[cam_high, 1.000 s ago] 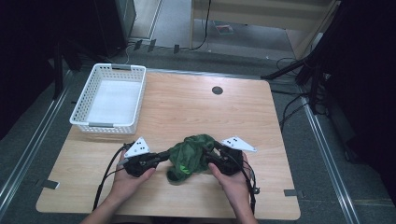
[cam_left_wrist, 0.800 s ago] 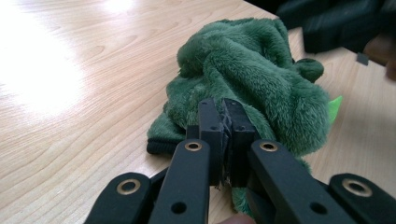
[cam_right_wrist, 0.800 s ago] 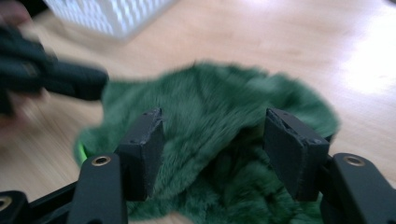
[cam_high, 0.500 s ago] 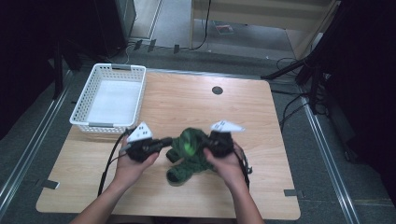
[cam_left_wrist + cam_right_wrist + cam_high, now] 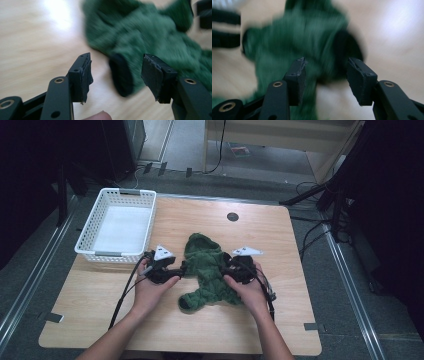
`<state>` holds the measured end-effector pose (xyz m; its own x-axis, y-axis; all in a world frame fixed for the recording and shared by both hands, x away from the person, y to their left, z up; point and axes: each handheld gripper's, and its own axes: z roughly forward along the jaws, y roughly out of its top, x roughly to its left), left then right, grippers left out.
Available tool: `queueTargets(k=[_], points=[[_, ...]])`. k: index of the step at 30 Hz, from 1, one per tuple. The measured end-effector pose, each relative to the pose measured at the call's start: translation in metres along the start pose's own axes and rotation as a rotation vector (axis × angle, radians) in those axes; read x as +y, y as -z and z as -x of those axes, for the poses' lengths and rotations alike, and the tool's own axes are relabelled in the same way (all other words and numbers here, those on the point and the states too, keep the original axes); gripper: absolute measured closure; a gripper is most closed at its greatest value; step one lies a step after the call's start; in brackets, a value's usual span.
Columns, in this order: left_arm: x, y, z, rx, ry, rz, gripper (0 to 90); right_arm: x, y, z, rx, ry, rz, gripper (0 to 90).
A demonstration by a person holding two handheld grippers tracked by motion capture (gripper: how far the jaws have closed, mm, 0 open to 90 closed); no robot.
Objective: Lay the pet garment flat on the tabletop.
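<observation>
Since the earlier frames the green knitted garment [image 5: 207, 272] has gone from a bunched heap to a spread shape at centre frame in the high view, and both sets of jaws have just been opening. We see the left gripper [image 5: 116, 75] and right gripper [image 5: 325, 77] parted about halfway, gripping nothing — the cloth lies just ahead. We judge this a release between smoothing pulls; next we must pick a fresh edge to pinch.

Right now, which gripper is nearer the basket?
The left gripper, on the side of the sweater toward the basket; the right gripper is across the sweater. Both grippers' jaws have just been opening, with nothing gripped.
</observation>
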<state>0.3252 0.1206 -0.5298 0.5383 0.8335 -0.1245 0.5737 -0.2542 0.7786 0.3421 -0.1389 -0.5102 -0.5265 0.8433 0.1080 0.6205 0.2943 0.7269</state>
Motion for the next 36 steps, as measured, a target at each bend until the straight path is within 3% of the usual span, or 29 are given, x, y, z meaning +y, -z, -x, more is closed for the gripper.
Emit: queueTargets(k=[1, 2, 3, 5, 8, 13, 17, 18, 20, 22, 25, 26, 27, 28, 29, 30, 32, 36], points=[[-0.001, -0.003, 0.004, 0.005, -0.018, -0.011, 44.5, -0.01, -0.006, -0.003, -0.003, 0.006, -0.026, 51.2], [-0.001, -0.007, 0.009, 0.005, -0.041, -0.044, 64.3, -0.023, -0.008, -0.007, 0.01, -0.035, -0.026, 51.7], [-0.001, -0.009, 0.009, -0.012, -0.036, -0.058, 68.1, -0.026, -0.007, -0.007, 0.02, -0.056, -0.024, 52.4], [-0.002, -0.012, 0.008, -0.026, -0.025, -0.084, 79.1, -0.034, -0.004, -0.011, -0.004, -0.054, -0.035, 53.7], [-0.004, -0.013, 0.006, -0.053, -0.031, -0.105, 83.1, -0.043, 0.0, -0.015, -0.011, -0.053, -0.031, 54.7], [-0.009, -0.005, 0.008, -0.107, -0.07, -0.133, 84.2, -0.058, 0.014, -0.034, 0.016, -0.021, -0.052, 54.7], [-0.012, 0.002, 0.006, -0.119, -0.053, -0.102, 80.5, -0.054, 0.025, -0.04, 0.043, -0.001, -0.028, 51.2], [-0.01, 0.005, 0.003, -0.109, -0.037, -0.081, 79.1, -0.041, 0.039, -0.036, 0.025, -0.023, 0.067, 50.6], [-0.005, 0.008, 0.0, -0.081, 0.003, -0.047, 70.8, -0.026, 0.048, -0.031, 0.01, -0.046, 0.131, 50.0], [0.0, 0.01, -0.002, -0.045, 0.044, -0.005, 61.1, -0.009, 0.051, -0.025, -0.01, -0.061, 0.161, 49.7], [0.004, 0.006, -0.005, -0.033, 0.067, 0.001, 57.5, 0.011, 0.034, -0.016, -0.018, -0.072, 0.12, 50.1], [0.005, 0.0, -0.005, -0.03, 0.064, -0.023, 59.6, 0.013, 0.027, -0.015, -0.019, -0.074, 0.103, 52.0], [0.004, -0.002, -0.004, -0.043, 0.06, -0.038, 69.5, 0.013, 0.017, -0.013, -0.019, -0.072, 0.071, 56.5], [0.001, -0.006, -0.003, -0.053, 0.033, -0.062, 80.6, 0.011, 0.007, -0.013, -0.019, -0.063, 0.037, 60.9], [0.0, -0.007, -0.003, -0.048, 0.017, -0.076, 84.8, 0.007, -0.003, -0.012, -0.032, -0.043, 0.001, 64.8], [0.0, -0.007, -0.003, -0.048, 0.017, -0.076, 87.3, 0.007, -0.003, -0.012, -0.032, -0.043, 0.001, 64.8], [-0.006, -0.009, -0.002, -0.065, -0.004, -0.099, 88.4, -0.006, -0.014, -0.012, -0.048, -0.014, -0.048, 74.3], [-0.009, -0.005, -0.003, -0.082, -0.012, -0.111, 88.6, -0.027, -0.01, -0.012, -0.055, -0.009, -0.045, 77.5]])
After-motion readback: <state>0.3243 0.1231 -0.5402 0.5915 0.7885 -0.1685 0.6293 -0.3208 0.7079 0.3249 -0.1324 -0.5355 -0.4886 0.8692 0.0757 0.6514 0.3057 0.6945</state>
